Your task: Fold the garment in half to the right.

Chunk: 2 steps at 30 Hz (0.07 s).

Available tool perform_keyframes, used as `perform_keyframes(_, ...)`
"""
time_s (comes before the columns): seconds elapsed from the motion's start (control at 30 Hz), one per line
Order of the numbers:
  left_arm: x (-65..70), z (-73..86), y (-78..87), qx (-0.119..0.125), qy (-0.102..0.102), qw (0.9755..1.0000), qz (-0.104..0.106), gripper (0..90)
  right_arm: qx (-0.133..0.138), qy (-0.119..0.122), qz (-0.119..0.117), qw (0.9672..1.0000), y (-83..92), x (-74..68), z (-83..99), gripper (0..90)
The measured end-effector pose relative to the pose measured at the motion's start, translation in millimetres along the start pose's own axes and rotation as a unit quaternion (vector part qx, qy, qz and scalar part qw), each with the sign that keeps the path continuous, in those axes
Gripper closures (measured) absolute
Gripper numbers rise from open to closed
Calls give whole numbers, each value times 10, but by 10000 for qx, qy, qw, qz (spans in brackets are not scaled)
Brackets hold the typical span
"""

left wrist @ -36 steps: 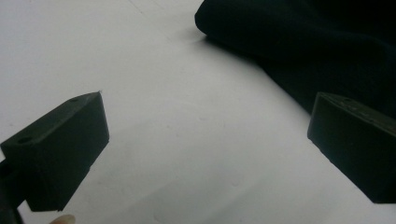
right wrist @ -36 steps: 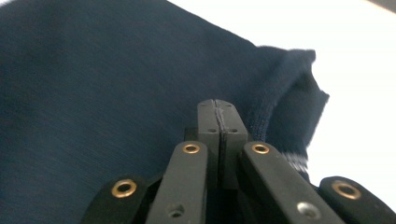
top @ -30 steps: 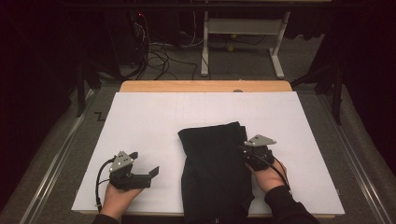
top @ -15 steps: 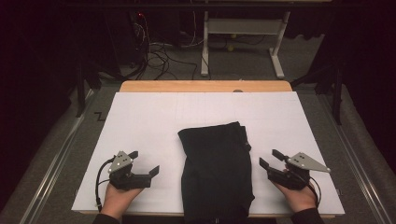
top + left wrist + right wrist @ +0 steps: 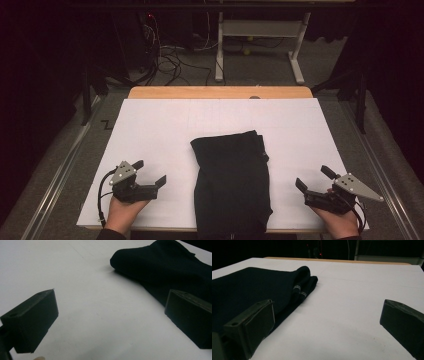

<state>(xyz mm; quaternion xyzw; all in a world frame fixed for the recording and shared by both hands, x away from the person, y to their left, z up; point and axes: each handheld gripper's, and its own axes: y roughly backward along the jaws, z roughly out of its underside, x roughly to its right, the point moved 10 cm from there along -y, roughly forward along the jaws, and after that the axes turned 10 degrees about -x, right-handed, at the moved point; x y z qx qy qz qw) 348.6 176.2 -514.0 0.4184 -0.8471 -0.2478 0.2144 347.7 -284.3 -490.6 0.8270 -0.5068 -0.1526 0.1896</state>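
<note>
The right hand-held gripper (image 5: 314,179) rests near the right edge of the white tabletop (image 5: 160,130), released; its jaws have just been opening and nothing lies between them, so it looks to have let the cloth go and drawn aside. The left hand-held gripper (image 5: 149,171) sits at the near left, jaws likewise spread and empty. Between them lies the folded black fabric garment (image 5: 232,185), apparently trousers, flat at the near centre and apart from both grippers, probably so the fold stays undisturbed.
</note>
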Motion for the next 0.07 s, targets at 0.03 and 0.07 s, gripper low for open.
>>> perform_keyframes(0.03,0,-1,2,-3,-4,10000,-8,0,5,5,-8,10000,0,-7,-3,0)
perform_keyframes(0.07,-1,-3,4,3,-4,10000,-11,0,13,27,-10,10000,-2,-12,-5,0)
